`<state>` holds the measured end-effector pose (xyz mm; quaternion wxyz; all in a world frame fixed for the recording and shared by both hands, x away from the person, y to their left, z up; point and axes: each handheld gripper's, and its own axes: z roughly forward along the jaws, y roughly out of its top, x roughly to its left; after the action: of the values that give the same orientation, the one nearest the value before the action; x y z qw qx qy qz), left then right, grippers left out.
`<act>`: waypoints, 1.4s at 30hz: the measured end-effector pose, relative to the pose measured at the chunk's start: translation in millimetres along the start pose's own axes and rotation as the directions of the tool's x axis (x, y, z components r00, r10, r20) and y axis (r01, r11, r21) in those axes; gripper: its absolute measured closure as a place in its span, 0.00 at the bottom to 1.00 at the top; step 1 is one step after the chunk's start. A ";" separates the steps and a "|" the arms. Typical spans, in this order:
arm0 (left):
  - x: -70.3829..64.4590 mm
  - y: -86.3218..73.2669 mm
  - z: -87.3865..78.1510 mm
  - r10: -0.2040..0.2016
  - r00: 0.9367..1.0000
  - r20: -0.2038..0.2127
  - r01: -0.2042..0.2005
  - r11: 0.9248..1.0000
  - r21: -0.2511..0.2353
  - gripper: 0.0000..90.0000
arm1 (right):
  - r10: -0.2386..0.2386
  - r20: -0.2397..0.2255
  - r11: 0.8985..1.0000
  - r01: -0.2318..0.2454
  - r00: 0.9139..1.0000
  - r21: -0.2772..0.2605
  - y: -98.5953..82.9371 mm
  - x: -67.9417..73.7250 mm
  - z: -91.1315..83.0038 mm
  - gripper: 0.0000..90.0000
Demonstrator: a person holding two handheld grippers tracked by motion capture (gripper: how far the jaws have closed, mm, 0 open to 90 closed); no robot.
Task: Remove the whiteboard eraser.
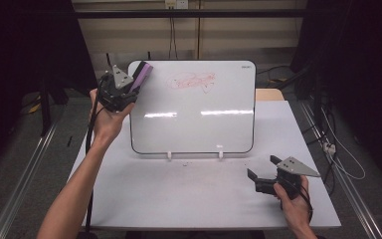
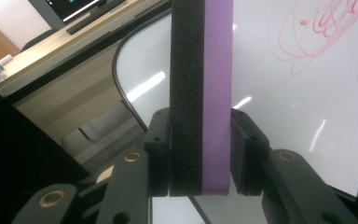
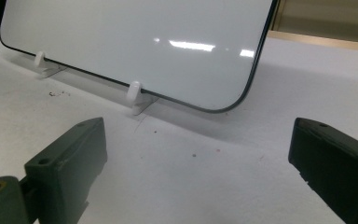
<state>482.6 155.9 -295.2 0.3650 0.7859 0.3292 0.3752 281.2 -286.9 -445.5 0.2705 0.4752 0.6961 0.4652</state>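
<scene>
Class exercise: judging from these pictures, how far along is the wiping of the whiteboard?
Done: the left gripper has picked up the eraser, jaws shut on it, at the whiteboard's upper left corner. In hand: the approach to the board. Left: the red scribble looks intact, so wiping seems not yet begun. The right gripper rests open on the table.

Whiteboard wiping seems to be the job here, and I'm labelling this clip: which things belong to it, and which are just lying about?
In the job:
whiteboard
red scribble
purple eraser
left gripper, clamped on the eraser

Lying about:
right gripper, open, idle on the table
cables beside the table
</scene>
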 end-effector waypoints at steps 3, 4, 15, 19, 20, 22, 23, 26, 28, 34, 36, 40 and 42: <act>0.7 -2.7 -3.0 -0.016 1.000 0.014 0.016 1.000 -0.015 0.72 | 0.002 0.001 1.000 -0.002 1.000 -0.001 -0.1 -0.1 0.0 0.05; 0.2 -3.7 -3.7 -0.019 1.000 0.016 0.020 1.000 -0.019 0.71 | 0.003 0.002 1.000 -0.003 1.000 -0.002 -0.2 -0.3 0.6 0.05; -3.5 -11.0 -21.9 -0.049 0.998 0.036 0.051 0.996 -0.078 0.71 | 0.005 0.004 1.000 -0.005 1.000 -0.007 -0.2 0.4 -0.1 0.05; -3.2 -15.9 -26.8 -0.065 0.997 0.043 0.069 0.993 -0.092 0.71 | 0.008 0.006 1.000 -0.008 1.000 -0.010 -0.5 0.3 -0.2 0.05; -3.1 -17.2 -27.7 -0.073 0.996 0.043 0.077 0.992 -0.096 0.71 | 0.009 0.006 1.000 -0.009 1.000 -0.011 -0.5 0.4 0.0 0.05; -2.9 -19.8 -29.4 -0.081 0.996 0.048 0.085 0.991 -0.100 0.71 | 0.010 0.004 1.000 -0.010 1.000 -0.013 -0.6 0.6 0.3 0.05; -2.9 -21.3 -30.2 -0.083 0.995 0.051 0.088 0.991 -0.103 0.71 | 0.010 0.004 1.000 -0.010 1.000 -0.013 -0.6 0.6 0.3 0.05; -5.5 -25.2 -32.0 -0.096 0.994 0.055 0.101 0.990 -0.102 0.71 | 0.016 0.004 1.000 -0.015 1.000 -0.020 -1.3 0.8 1.1 0.05; -8.2 -27.6 -33.7 -0.102 0.993 0.066 0.109 0.988 -0.111 0.71 | 0.016 0.005 1.000 -0.016 1.000 -0.022 -1.3 1.4 1.4 0.05; -19.0 -34.7 -39.3 -0.106 0.990 0.090 0.116 0.986 -0.121 0.71 | 0.013 0.003 1.000 -0.013 1.000 -0.029 -1.3 2.8 1.7 0.05; -21.8 -36.7 -40.9 -0.115 0.988 0.102 0.128 0.984 -0.127 0.71 | 0.012 0.003 0.999 -0.012 1.000 -0.029 -1.4 2.8 1.9 0.05; -29.6 -41.2 -43.7 -0.142 0.982 0.128 0.160 0.976 -0.146 0.71 | 0.022 0.006 0.999 -0.022 1.000 -0.027 -1.8 2.5 2.2 0.05; -33.9 -42.7 -45.2 -0.140 0.981 0.133 0.160 0.975 -0.152 0.71 | 0.024 0.007 0.999 -0.024 1.000 -0.035 -1.5 2.4 3.1 0.05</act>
<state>417.7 165.9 -321.7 0.4744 0.7477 0.3334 0.3237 282.2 -283.7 -448.0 0.2756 0.4806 0.6811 0.4787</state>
